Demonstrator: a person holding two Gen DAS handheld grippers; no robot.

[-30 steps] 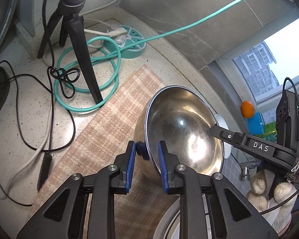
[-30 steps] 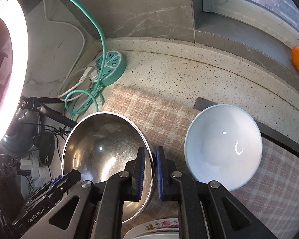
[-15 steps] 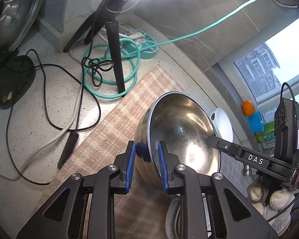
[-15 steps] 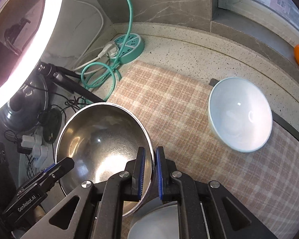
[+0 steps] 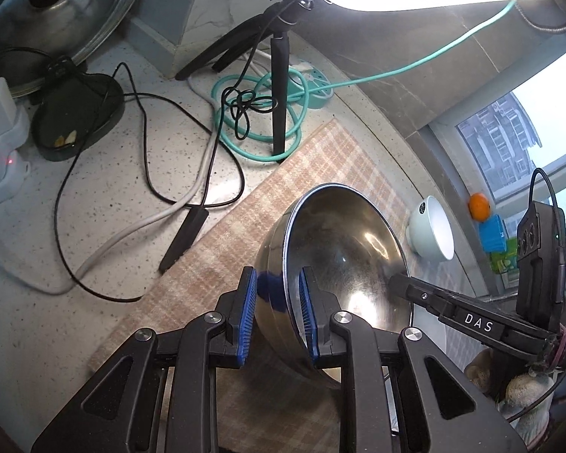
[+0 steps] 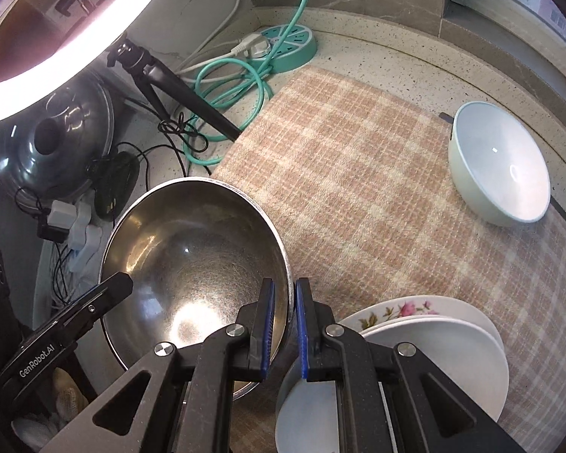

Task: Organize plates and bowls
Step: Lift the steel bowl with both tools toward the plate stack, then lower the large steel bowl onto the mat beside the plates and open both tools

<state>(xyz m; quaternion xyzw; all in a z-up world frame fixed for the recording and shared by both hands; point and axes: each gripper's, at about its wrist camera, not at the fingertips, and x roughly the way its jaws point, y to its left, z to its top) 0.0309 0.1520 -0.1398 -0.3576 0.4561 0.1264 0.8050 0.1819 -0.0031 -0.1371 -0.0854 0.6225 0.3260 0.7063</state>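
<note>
Both grippers hold a large steel bowl (image 5: 343, 253) (image 6: 192, 256) by opposite sides of its rim, lifted above the checked cloth (image 6: 377, 188). My left gripper (image 5: 277, 309) is shut on the near rim, one blue pad inside and one outside. The right gripper (image 6: 282, 324) is shut on the rim's other side; its finger also shows in the left wrist view (image 5: 426, 298). A pale blue bowl (image 6: 500, 162) (image 5: 432, 234) lies tilted at the cloth's far right. A stack of white plates (image 6: 434, 336), the lowest with a flower print, sits under the right gripper.
A black tripod (image 5: 277, 75) with a ring light, a coiled teal cable (image 5: 260, 120), a round teal power strip (image 6: 286, 43) and black leads lie on the speckled counter left of the cloth. A pot lid (image 6: 53, 139) leans at the left. An orange (image 5: 479, 205) rests on the window sill.
Both grippers have carried the steel bowl back toward the near side of the cloth. The pale blue bowl and power strip now look farther off, and the plate stack has come into the right wrist view.
</note>
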